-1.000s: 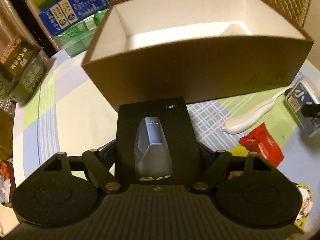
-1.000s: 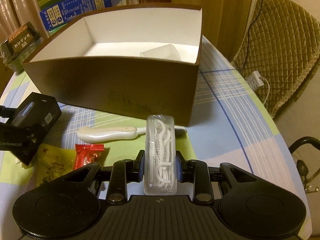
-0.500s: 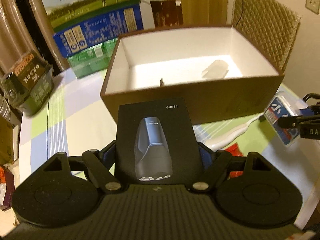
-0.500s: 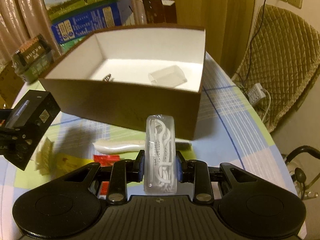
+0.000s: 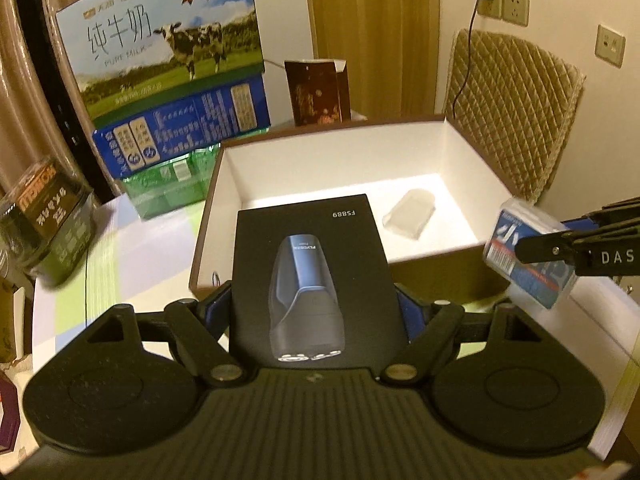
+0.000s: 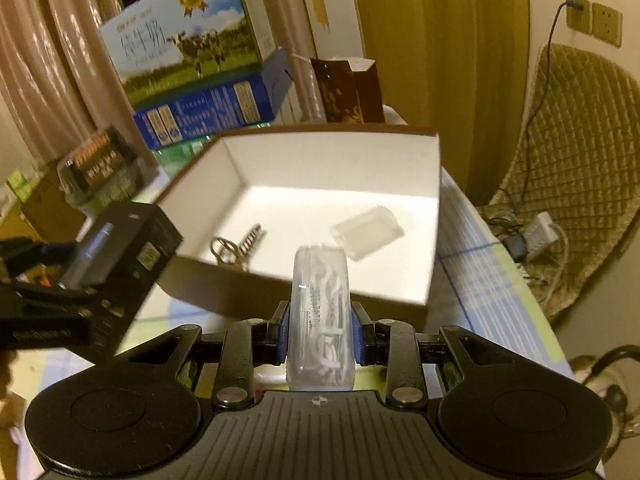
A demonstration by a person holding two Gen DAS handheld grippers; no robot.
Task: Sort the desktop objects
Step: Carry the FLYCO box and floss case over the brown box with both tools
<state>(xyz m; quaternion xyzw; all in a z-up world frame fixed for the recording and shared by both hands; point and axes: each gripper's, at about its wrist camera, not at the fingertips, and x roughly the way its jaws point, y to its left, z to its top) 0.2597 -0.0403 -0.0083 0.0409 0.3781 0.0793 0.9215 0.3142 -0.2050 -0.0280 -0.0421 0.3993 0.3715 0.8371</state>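
Note:
My left gripper [image 5: 312, 308] is shut on a black shaver box [image 5: 310, 280], held in the air just short of the near wall of the brown storage box [image 5: 440, 272]. My right gripper [image 6: 322, 330] is shut on a clear case of floss picks [image 6: 322, 312], also lifted, in front of the same brown box [image 6: 224, 296]. From the right wrist view the shaver box [image 6: 116, 256] hangs at the left in the left gripper. In the left wrist view the floss case [image 5: 528, 252] shows at the right. Inside the brown box lie a clear plastic case [image 6: 366, 232] and a key ring [image 6: 236, 248].
Milk cartons [image 5: 168, 68] are stacked behind the brown box, with a dark gift bag [image 5: 316, 92] beside them. A green jar pack [image 5: 48, 224] stands at the far left of the checked tablecloth [image 6: 492, 280]. A quilted chair [image 5: 512, 112] and a power strip [image 6: 544, 232] are off the table's right side.
Both grippers have risen with their loads, so the brown box's floor, the clear case and the keys have come into view. The brush and red packet on the table have dropped out of sight.

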